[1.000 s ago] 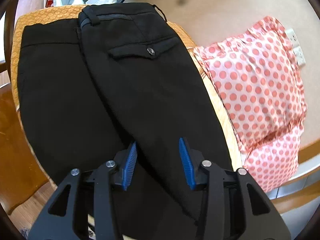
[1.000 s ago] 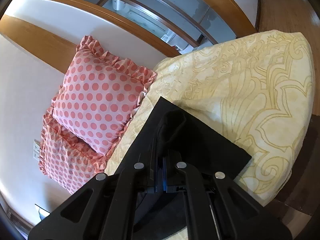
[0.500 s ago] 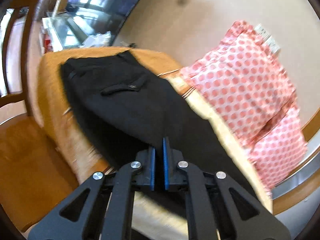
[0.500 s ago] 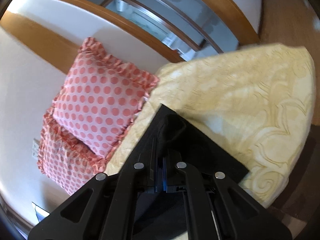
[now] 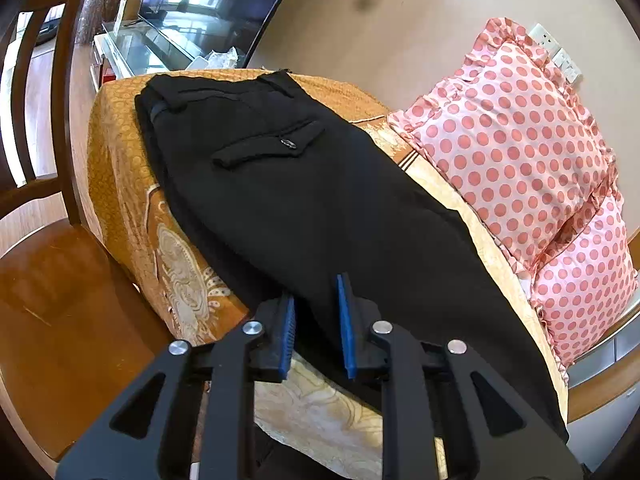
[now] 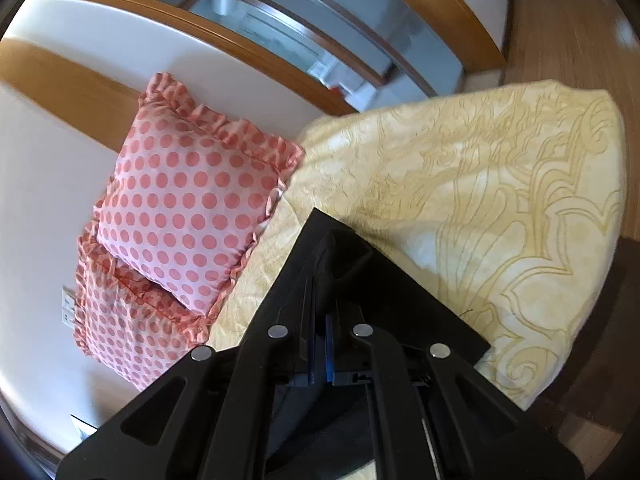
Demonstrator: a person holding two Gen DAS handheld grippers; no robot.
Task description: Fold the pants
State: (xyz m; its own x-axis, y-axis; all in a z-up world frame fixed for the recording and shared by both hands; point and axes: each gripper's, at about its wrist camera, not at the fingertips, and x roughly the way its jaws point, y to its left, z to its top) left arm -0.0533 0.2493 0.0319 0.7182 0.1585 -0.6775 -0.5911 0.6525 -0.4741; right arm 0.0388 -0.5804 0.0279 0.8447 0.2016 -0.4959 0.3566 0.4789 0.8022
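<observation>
Black pants lie lengthwise on a yellow patterned bedspread, folded leg on leg, waistband far, back pocket with a button facing up. My left gripper is open, its blue pads straddling the near edge of the pants around the knee area. My right gripper is shut on the hem end of the pants, which is pinched up off the pale yellow bedspread.
Two pink polka-dot pillows lean against the wall beside the pants; they also show in the right wrist view. A wooden floor lies beside the bed. A wooden chair stands at far left.
My left gripper was open, shut half a second ago, and is open again around the pants' edge. The right gripper stays shut on the hem, nearly still.
</observation>
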